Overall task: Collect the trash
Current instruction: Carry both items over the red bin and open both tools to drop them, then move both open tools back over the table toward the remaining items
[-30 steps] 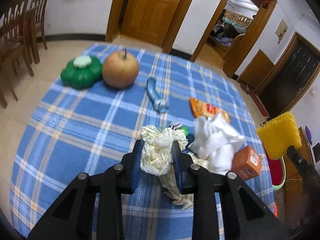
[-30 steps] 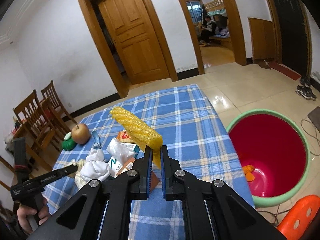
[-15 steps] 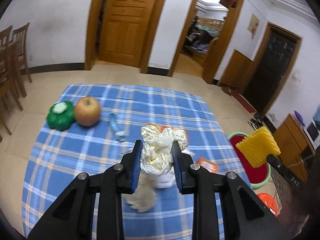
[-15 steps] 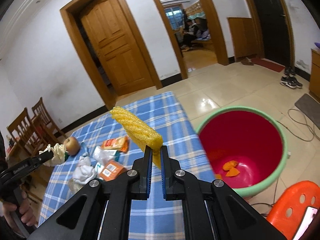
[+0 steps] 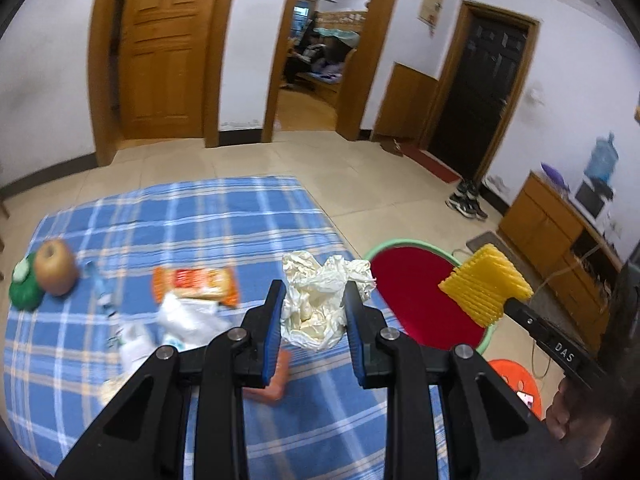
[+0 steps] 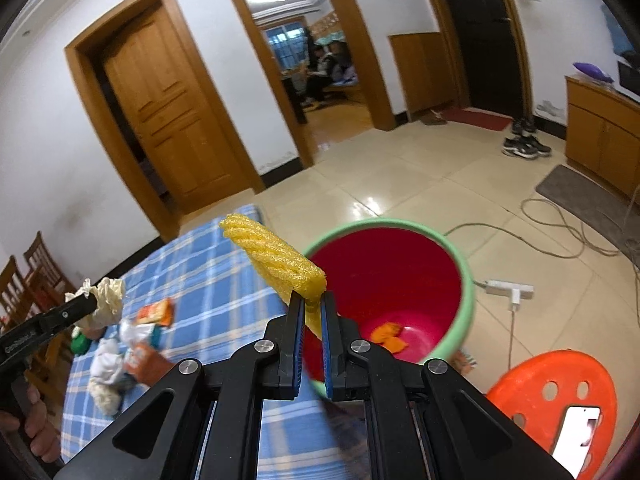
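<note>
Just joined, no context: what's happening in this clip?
A person is clearing trash off a table with a blue plaid cloth, one handheld gripper in each hand. The left gripper is clamped on a crumpled cream plastic bag. The right gripper is shut on a yellow foam fruit net, held above the red bin with the green rim. Wrappers, tissue, an apple remain on the cloth.

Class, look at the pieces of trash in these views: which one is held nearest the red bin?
The yellow foam net in the right gripper. It hangs by the red bin; the crumpled paper and other trash sit back over the table.
</note>
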